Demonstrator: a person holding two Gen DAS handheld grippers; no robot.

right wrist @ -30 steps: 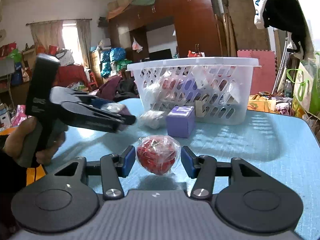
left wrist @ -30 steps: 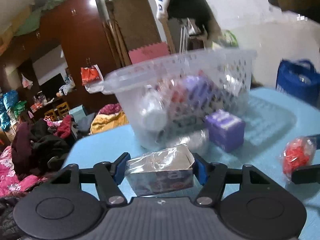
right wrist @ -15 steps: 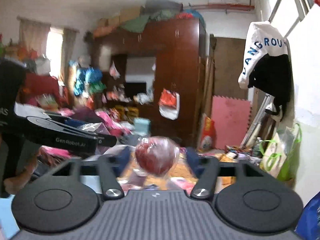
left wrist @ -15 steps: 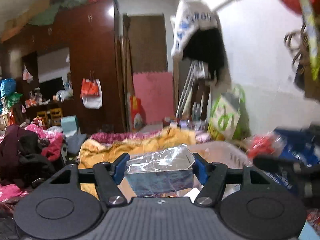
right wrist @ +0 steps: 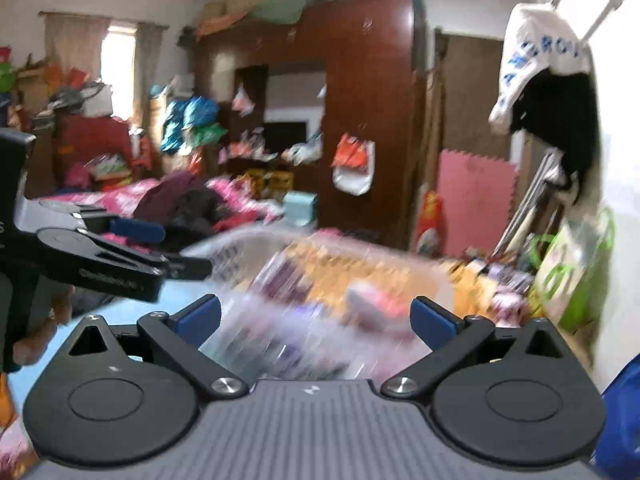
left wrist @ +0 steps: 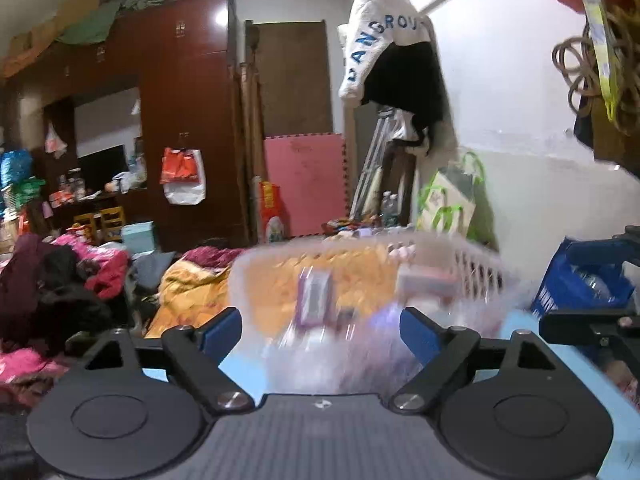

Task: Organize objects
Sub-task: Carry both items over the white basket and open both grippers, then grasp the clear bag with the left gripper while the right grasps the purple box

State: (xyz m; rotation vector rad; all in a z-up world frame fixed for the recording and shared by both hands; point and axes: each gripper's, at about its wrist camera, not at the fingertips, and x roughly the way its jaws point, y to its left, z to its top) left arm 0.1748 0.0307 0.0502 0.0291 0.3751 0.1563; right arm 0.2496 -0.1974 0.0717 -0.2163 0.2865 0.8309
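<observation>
My left gripper (left wrist: 321,325) is open and empty, above the near rim of the white plastic basket (left wrist: 476,264). My right gripper (right wrist: 316,317) is also open and empty, over the same basket (right wrist: 224,248), which is motion-blurred in both views. Several packaged items lie inside, among them a purple box (left wrist: 314,298) and a pinkish packet (right wrist: 372,300). The left gripper also shows at the left of the right wrist view (right wrist: 132,256). The right gripper shows at the right edge of the left wrist view (left wrist: 592,320).
The basket stands on a light blue table (left wrist: 244,368). A blue bag (left wrist: 580,280) sits to the right of it. Behind are a bed with piled clothes (left wrist: 72,272), a dark wooden wardrobe (left wrist: 188,120) and a white wall (left wrist: 520,160).
Both grippers opened over the basket. The wrapped box left my left gripper and the red wrapped ball left my right gripper. Both views tilted down toward the basket.
</observation>
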